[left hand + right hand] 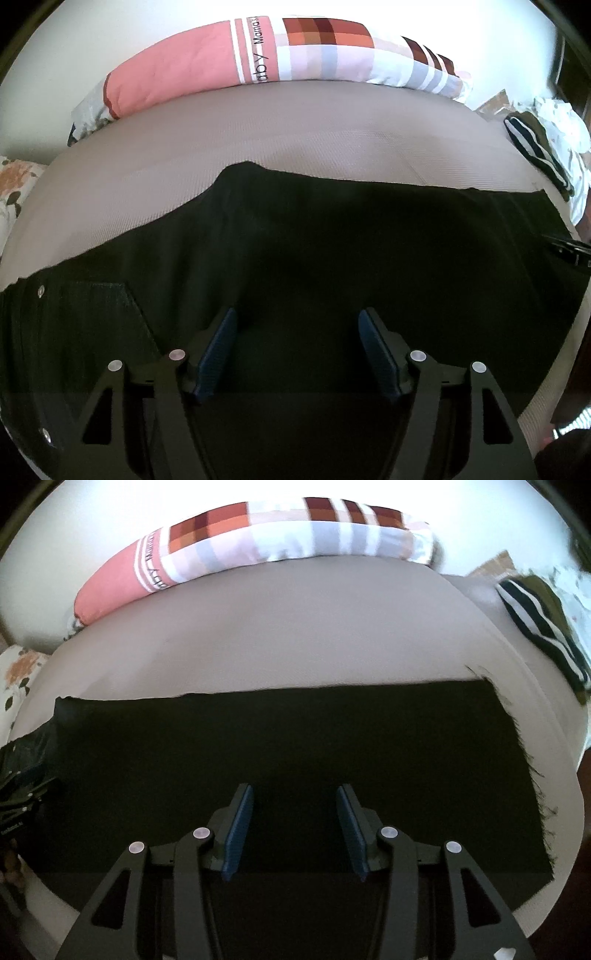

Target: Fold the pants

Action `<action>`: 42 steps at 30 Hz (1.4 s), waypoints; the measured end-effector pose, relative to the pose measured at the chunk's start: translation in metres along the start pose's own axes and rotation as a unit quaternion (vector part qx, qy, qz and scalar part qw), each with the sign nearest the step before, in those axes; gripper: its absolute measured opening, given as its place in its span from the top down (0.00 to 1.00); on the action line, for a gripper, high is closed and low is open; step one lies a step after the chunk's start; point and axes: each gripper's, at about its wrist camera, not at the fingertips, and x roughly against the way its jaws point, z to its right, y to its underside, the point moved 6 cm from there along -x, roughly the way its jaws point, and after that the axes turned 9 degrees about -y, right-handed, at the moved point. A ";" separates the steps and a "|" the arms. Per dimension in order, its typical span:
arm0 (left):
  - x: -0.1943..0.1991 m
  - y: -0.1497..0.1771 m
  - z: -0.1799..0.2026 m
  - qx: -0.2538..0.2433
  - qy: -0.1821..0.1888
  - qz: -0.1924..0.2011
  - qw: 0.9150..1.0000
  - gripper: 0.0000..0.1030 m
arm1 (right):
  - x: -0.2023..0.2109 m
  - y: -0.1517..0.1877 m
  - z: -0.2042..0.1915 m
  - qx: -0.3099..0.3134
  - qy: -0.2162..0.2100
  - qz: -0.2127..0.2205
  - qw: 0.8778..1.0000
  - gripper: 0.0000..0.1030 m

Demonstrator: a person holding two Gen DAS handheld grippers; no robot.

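Black pants [332,236] lie flat across a beige bed sheet [258,122]. In the left wrist view my left gripper [297,317] hangs over the dark cloth with its blue pads wide apart and nothing between them. The right wrist view shows the pants [295,734] stretching to a frayed hem [524,746] at the right. My right gripper [295,794] stands open above the cloth, its pads apart and empty. The tip of the right gripper [570,251] shows at the left view's right edge; the left gripper [22,794] shows at the right view's left edge.
A pink and checked pillow [258,55] lies along the far side of the bed. A dark striped garment [535,147] and white cloth are piled at the far right. Floral fabric [14,184] shows at the left edge. Bare sheet [277,627] lies beyond the pants.
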 end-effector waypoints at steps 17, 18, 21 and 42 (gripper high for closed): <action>0.008 0.015 -0.001 0.007 0.001 0.000 1.000 0.26 | 0.047 -0.007 0.156 -0.141 -0.101 -0.009 0.985 0.55; 0.008 0.015 -0.001 0.007 0.001 0.000 1.000 0.26 | 0.047 -0.008 0.164 -0.149 -0.110 -0.015 0.983 0.55; 0.007 0.017 -0.001 0.006 0.001 -0.001 1.000 0.25 | 0.045 -0.010 0.187 -0.172 -0.133 -0.025 0.976 0.55; -0.004 0.017 0.005 0.009 -0.012 -0.014 1.000 0.15 | 0.004 -0.022 0.204 -0.180 -0.304 -0.062 0.934 0.91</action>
